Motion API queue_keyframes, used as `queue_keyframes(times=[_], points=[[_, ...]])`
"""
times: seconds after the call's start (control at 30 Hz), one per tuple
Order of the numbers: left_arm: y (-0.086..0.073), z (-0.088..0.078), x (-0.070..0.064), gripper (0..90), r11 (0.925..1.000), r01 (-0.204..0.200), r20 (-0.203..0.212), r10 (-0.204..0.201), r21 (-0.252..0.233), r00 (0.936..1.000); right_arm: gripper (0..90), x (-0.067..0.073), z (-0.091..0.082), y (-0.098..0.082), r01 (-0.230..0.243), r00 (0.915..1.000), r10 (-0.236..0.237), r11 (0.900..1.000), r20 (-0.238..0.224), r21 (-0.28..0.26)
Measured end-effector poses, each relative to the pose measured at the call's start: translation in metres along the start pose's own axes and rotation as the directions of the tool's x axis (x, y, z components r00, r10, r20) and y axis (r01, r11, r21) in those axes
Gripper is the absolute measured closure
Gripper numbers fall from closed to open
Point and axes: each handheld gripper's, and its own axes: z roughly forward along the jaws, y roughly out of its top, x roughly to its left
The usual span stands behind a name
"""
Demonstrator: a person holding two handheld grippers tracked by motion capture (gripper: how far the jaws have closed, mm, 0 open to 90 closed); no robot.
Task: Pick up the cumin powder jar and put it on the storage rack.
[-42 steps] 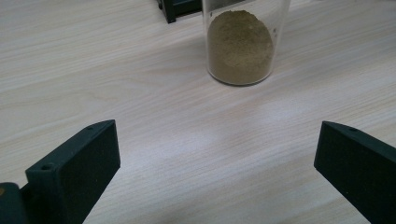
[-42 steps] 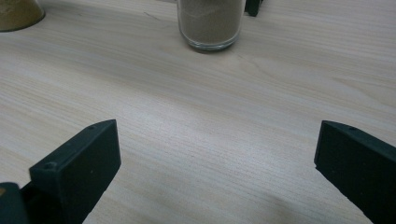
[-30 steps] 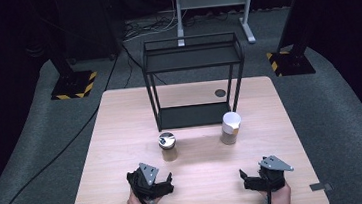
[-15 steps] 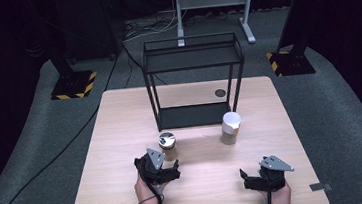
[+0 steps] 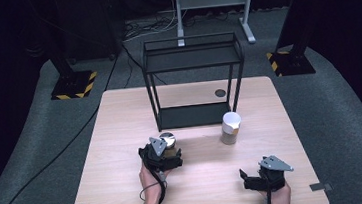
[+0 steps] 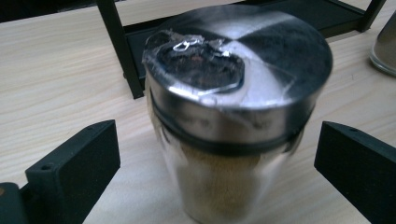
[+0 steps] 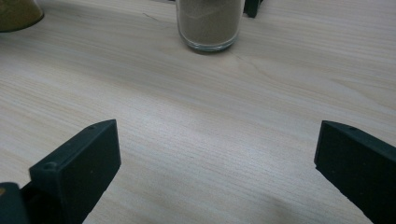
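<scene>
A glass spice jar with a steel lid (image 6: 233, 93) stands on the wooden table (image 5: 120, 118), seen in the high view as the steel-lidded jar (image 5: 168, 139). My left gripper (image 5: 166, 151) is open around it; both jaws stand well clear of the glass in the left gripper view, where the left gripper (image 6: 219, 172) frames the jar. A second jar with a white lid (image 5: 231, 127) stands to the right, its glass base (image 7: 210, 23) ahead of my right gripper (image 7: 215, 172). The right gripper (image 5: 251, 180) rests open near the table's front right, nothing between its jaws.
A black two-tier wire rack (image 5: 194, 75) stands at the back middle of the table, just behind both jars. A round cable hole (image 5: 220, 92) sits beside its right legs. Black stands with yellow-striped bases (image 5: 74, 84) are on the floor beyond.
My left gripper has moved forward from the front edge up to the steel-lidded jar, so the jar now sits between its open jaws. The right gripper has stayed in place.
</scene>
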Motion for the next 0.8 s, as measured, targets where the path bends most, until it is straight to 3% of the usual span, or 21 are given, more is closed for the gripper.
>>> queue_keyframes(times=[0.17, 0.2, 0.23, 0.47, 0.8], points=[[-0.002, 0.008, 0.000, 2.1, 0.9998, 0.010, 0.005, -0.009, -0.017, 0.9999, 0.0, 0.000, 0.000, 0.000, 0.003, 1.0000, -0.003, 1.000, 0.001, 0.001], [-0.003, 0.009, 0.002, 25.1, 0.9994, 0.026, 0.015, -0.026, -0.023, 0.9996, 0.0, 0.001, 0.000, 0.000, 0.006, 1.0000, -0.006, 1.000, 0.001, 0.002], [-0.003, 0.010, 0.001, 30.6, 0.9990, 0.035, 0.012, -0.035, -0.027, 0.9993, 0.0, 0.001, 0.000, 0.000, 0.008, 1.0000, -0.008, 1.000, 0.002, 0.002], [0.002, 0.010, 0.000, 30.8, 0.9999, 0.006, 0.037, -0.005, -0.011, 0.9993, 0.0, 0.000, 0.000, 0.000, 0.008, 1.0000, -0.008, 1.000, -0.003, -0.001], [-0.001, -0.006, 0.002, 30.8, 0.9996, 0.022, 0.062, -0.020, -0.018, 0.9978, 0.0, 0.000, 0.000, 0.000, 0.008, 1.0000, -0.008, 1.000, -0.002, 0.001]])
